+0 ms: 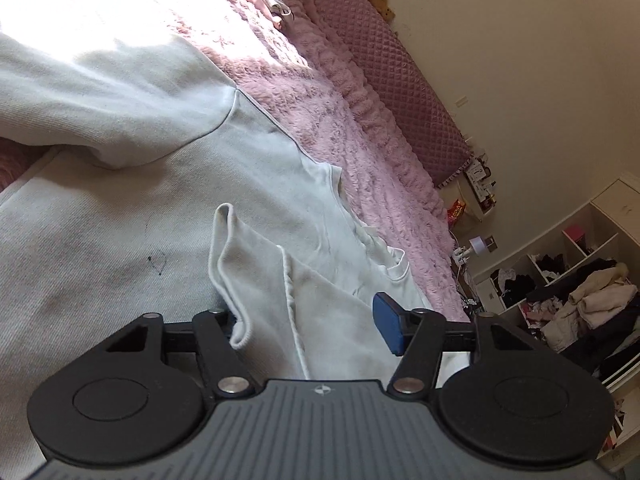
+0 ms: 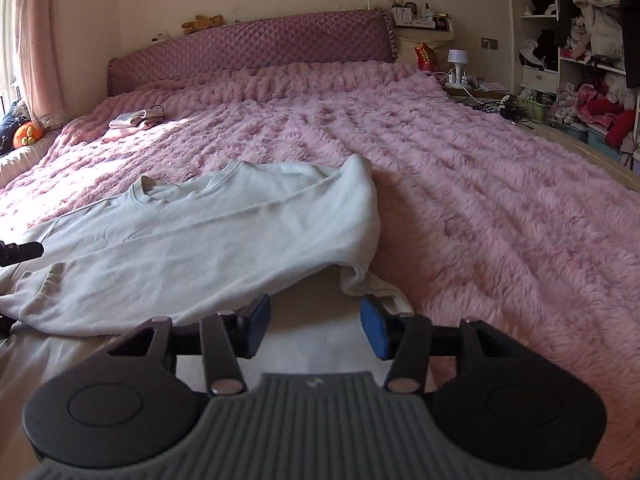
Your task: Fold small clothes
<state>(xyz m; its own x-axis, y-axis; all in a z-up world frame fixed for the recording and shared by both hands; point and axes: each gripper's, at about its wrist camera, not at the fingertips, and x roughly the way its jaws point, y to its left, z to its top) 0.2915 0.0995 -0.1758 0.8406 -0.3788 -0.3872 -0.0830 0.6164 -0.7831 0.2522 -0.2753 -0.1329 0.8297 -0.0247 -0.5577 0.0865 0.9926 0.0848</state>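
A pale long-sleeved top (image 1: 120,220) lies spread on the pink fluffy bedspread (image 1: 360,152). In the left wrist view a raised fold of its hem (image 1: 256,264) stands between the jaws of my left gripper (image 1: 316,324). One blue pad (image 1: 387,328) shows beside the cloth, and the other is hidden behind the fold. The jaws stand apart, with no clear pinch on the cloth. In the right wrist view the top (image 2: 220,240) has a sleeve laid across its body. My right gripper (image 2: 316,330) is open just over its near edge, with nothing pinched.
A small pile of folded clothes (image 2: 136,120) sits far up the bed near the quilted headboard (image 2: 256,40). The bedspread (image 2: 500,208) stretches bare to the right of the top. Beyond the bed's right side are a cluttered nightstand (image 2: 460,68) and shelves of clothes (image 2: 580,40).
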